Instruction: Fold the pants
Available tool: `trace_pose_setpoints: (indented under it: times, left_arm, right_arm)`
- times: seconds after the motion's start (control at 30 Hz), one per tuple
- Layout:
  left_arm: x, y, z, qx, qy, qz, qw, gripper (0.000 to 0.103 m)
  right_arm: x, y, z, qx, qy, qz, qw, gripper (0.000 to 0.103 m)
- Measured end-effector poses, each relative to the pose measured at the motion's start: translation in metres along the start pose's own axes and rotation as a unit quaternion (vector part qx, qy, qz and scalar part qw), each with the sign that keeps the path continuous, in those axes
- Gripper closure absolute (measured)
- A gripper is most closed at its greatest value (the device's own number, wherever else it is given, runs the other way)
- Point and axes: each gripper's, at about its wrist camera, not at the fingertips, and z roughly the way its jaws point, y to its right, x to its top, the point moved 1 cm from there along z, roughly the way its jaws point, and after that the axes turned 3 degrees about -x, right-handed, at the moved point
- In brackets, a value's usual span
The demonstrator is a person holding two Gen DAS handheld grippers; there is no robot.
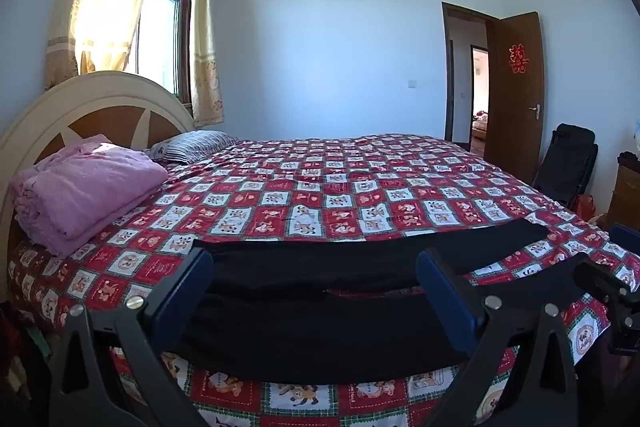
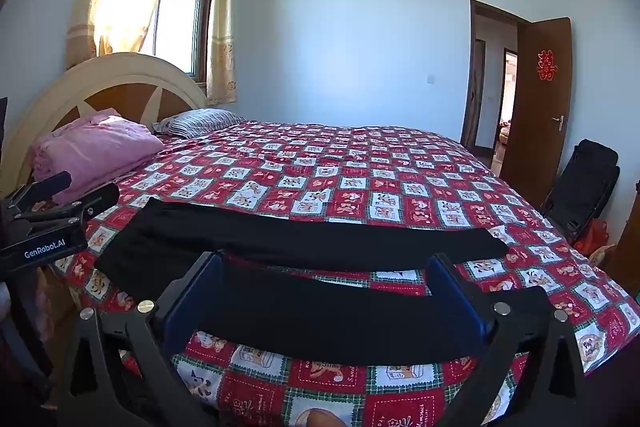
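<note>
Black pants (image 1: pixel 320 307) lie spread flat across the near side of the bed, waist to the left and both legs running right, with a narrow gap of bedspread between the legs. In the right wrist view the same pants (image 2: pixel 304 247) stretch from left to right. My left gripper (image 1: pixel 316 267) hovers over the waist end, jaws wide open, nothing between its blue pads. My right gripper (image 2: pixel 324 267) hangs above the near leg, also open and empty. The right gripper (image 1: pixel 612 291) shows at the left wrist view's right edge; the left gripper's body (image 2: pixel 44 227) sits at the right wrist view's left edge.
A red and white patterned bedspread (image 1: pixel 360 187) covers the bed. A folded pink blanket (image 1: pixel 88 187) and a striped pillow (image 1: pixel 196 145) rest by the cream headboard (image 1: pixel 100 95). A black folded chair (image 2: pixel 580 183) leans beside the open brown door (image 2: pixel 540 99).
</note>
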Motion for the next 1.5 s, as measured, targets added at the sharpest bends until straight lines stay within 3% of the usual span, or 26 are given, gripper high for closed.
trace_pose_setpoints:
  times: [1.5]
  left_arm:
    - [-0.007, -0.008, 0.005, 0.004, -0.011, -0.015, 0.9998, 0.000]
  right_arm:
    - [-0.005, -0.004, 0.005, 0.004, -0.004, -0.003, 1.000, 0.001]
